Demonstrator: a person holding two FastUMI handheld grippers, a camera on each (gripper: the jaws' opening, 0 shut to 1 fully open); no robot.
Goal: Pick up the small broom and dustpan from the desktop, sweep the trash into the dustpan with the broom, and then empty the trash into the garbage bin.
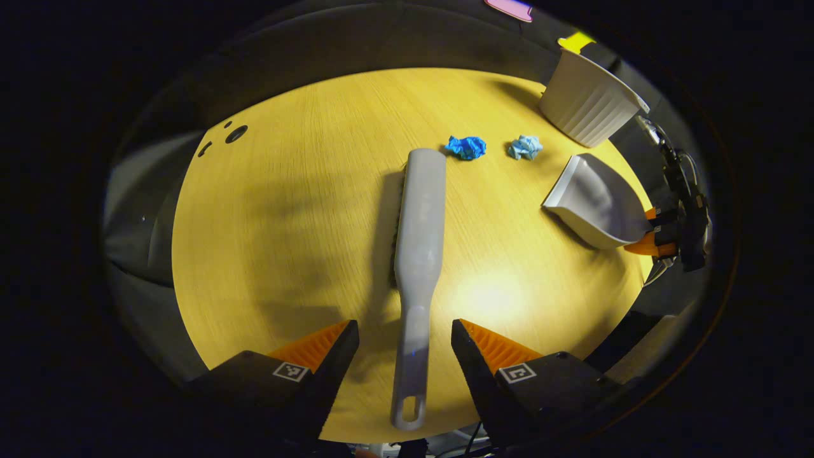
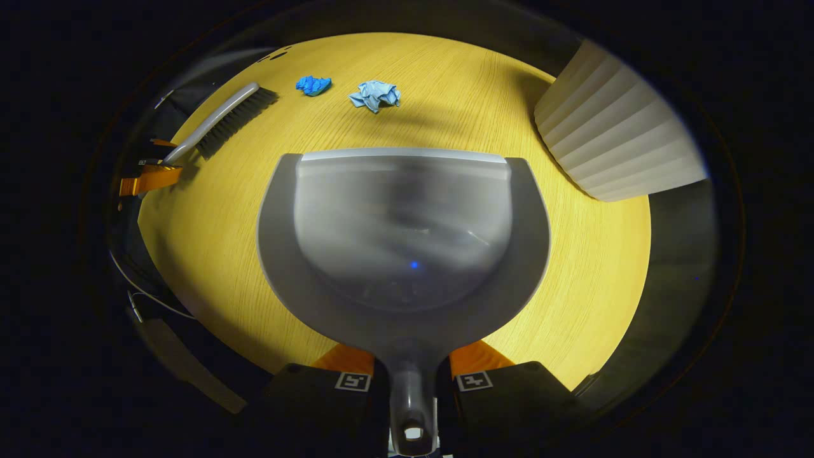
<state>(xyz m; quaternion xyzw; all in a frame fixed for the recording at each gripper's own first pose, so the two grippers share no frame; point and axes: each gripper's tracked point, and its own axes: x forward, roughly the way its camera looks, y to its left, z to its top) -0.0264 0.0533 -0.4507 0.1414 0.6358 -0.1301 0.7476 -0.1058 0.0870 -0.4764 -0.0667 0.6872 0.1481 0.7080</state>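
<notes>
Fingers of left gripper (image 1: 405, 340) gape astride broom (image 1: 420, 216); right gripper (image 2: 411, 374) clamps dustpan (image 2: 403, 235)

Black tool (image 1: 405, 346), ribbed orange fingers (image 1: 315, 346), square coded markers (image 1: 291, 371).

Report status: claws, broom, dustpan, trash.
Left claw open astride broom handle. Right claw shut on dustpan handle. Two blue paper wads unswept; bin beyond.

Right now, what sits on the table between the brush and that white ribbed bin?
Two crumpled paper wads lie between the broom and the garbage bin in the left gripper view: a dark blue wad and a light blue wad.
</notes>
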